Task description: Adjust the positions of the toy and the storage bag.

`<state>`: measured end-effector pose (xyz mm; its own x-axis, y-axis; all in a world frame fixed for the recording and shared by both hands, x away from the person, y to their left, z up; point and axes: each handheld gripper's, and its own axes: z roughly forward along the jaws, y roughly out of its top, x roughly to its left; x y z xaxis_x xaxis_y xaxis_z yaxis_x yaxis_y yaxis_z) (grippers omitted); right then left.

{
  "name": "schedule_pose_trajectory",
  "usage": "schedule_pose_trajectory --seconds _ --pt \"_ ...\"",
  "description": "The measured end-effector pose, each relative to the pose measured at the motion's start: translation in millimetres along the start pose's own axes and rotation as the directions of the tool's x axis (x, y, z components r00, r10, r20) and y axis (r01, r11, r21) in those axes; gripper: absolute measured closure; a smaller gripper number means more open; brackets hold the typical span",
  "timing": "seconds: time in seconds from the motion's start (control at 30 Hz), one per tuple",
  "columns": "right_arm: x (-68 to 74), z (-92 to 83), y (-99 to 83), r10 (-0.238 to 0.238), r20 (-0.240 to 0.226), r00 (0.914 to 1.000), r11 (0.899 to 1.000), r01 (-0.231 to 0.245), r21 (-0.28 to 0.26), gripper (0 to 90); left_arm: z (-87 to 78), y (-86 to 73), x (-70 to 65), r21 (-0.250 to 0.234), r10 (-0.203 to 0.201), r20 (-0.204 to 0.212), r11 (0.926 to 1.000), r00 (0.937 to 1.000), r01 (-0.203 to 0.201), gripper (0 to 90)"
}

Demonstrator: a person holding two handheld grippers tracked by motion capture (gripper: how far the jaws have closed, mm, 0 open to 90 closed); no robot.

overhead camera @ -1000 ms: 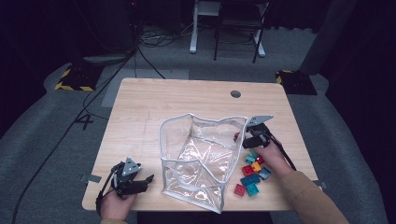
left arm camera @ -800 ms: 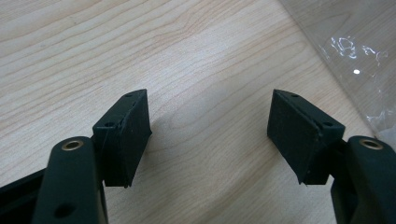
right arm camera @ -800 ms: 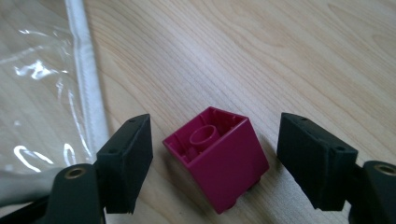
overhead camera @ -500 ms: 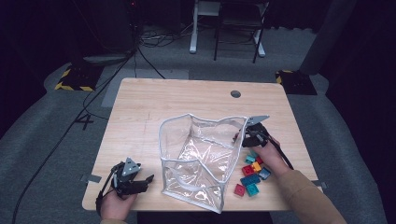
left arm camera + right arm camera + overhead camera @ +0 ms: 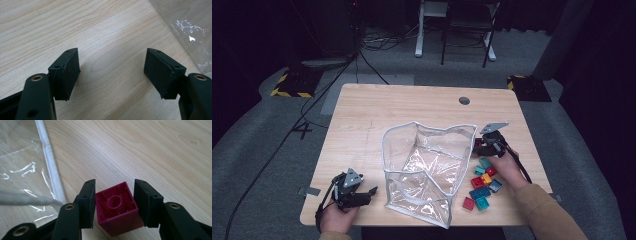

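— Two black jaws of the right gripper [image 5: 115, 202] have just been closing on a hollow magenta plastic block [image 5: 117, 208], right of centre in the high view.

— And the left gripper [image 5: 112, 72]?

— Gaping wide over bare woodgrain table [image 5: 412, 107], beside the crinkly clear bag [image 5: 427, 170].

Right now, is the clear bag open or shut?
Open. The clear bag stands on the table with its white-edged mouth spread wide, facing up; nothing shows inside it.

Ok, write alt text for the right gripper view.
The right gripper, its jaws having just been closing, clamps a dark red hollow toy brick above a light wooden table. A clear plastic bag with a white edge lies at left.
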<state>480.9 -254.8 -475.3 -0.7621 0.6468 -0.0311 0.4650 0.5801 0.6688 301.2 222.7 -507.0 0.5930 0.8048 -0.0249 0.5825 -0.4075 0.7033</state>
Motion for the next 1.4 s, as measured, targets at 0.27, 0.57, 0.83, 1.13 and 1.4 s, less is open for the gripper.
schedule_pose_trajectory --seconds 0.27,0.57,0.83,1.13,1.4 --pt "1.9 -23.8 3.9 0.004 0.017 0.9998 1.000 -0.004 -0.012 54.8 1.9 2.2 0.0 0.000 0.005 0.000 1.0000 1.0000 -0.005 29.0" --pt "5.0 -65.1 14.5 0.014 0.020 0.9997 0.999 -0.013 -0.044 56.6 2.8 2.8 0.4 -0.002 0.003 0.006 1.0000 1.0000 -0.003 29.0" --pt "13.6 -93.6 24.6 0.016 0.001 0.9999 0.997 -0.016 -0.069 57.3 2.9 3.1 1.1 0.000 0.006 0.007 1.0000 1.0000 -0.006 29.0" --pt "27.4 -128.2 36.7 -0.005 -0.023 0.9997 0.994 0.003 -0.105 57.5 3.0 3.4 1.3 0.002 0.006 0.008 1.0000 0.9999 -0.006 28.9" --pt "40.9 -150.8 48.0 -0.020 -0.044 0.9988 0.994 0.015 -0.110 57.6 3.0 3.3 1.3 0.002 0.006 0.008 1.0000 1.0000 -0.006 28.9"
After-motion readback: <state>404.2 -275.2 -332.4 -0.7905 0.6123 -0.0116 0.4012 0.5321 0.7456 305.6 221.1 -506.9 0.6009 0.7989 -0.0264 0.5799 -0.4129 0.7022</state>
